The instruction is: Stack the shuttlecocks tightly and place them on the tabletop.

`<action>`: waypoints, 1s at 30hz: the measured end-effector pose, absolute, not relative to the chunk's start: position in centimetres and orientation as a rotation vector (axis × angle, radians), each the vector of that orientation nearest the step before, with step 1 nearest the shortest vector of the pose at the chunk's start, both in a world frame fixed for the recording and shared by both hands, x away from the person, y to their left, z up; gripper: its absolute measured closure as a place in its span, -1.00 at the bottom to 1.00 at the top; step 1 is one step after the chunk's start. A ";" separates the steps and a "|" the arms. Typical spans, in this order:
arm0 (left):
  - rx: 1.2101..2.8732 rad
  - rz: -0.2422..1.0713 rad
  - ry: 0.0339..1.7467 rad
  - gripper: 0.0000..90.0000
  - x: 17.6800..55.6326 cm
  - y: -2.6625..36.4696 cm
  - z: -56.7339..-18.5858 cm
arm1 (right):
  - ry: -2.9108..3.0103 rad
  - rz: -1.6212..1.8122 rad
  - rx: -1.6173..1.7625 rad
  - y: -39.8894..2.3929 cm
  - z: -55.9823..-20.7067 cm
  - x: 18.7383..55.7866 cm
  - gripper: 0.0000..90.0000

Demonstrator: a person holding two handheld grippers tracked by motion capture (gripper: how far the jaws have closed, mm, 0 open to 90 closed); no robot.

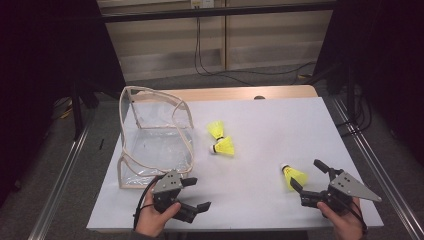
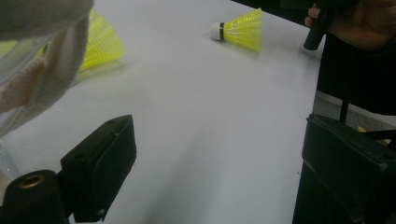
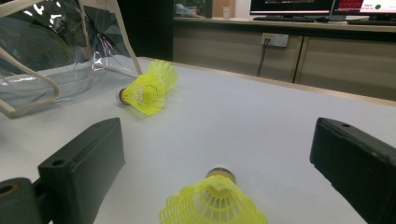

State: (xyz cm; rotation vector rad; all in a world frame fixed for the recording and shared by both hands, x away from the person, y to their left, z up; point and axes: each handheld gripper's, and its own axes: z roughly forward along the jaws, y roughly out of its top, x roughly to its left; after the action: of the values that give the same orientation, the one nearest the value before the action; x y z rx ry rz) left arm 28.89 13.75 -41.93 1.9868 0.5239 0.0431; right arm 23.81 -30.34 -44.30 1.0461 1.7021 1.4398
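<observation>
Two grippers, jaws apart, empty | right gripper (image 1: 309, 181) lower right, straddling nearest shuttlecock (image 1: 293, 176), cork pointing away, upper left | left gripper (image 1: 196, 194) lower centre, farther off | shuttlecock pair (image 1: 221, 138) mid-frame | clear bag (image 1: 154, 137) left

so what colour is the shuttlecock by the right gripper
Bright yellow skirt with a white cork tip; the shuttlecock shows best in the high view.
</observation>
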 end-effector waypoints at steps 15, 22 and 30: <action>1.968 0.068 0.544 -0.80 28.8 14.9 -41.7 | 1.701 1.436 1.047 -30.3 -44.3 23.8 -0.95; 1.956 0.091 0.566 -0.85 28.7 15.5 -41.6 | 1.703 1.432 1.049 -30.3 -44.3 23.8 -0.95; 1.945 0.098 0.575 -0.88 28.8 16.0 -41.5 | 1.701 1.429 1.051 -30.3 -44.3 23.7 -0.95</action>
State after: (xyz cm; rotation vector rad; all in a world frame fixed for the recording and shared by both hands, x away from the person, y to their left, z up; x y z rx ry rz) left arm 28.76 16.03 -41.54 1.9449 0.5755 0.0978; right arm 23.74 -30.31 -44.31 1.0507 1.7006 1.4289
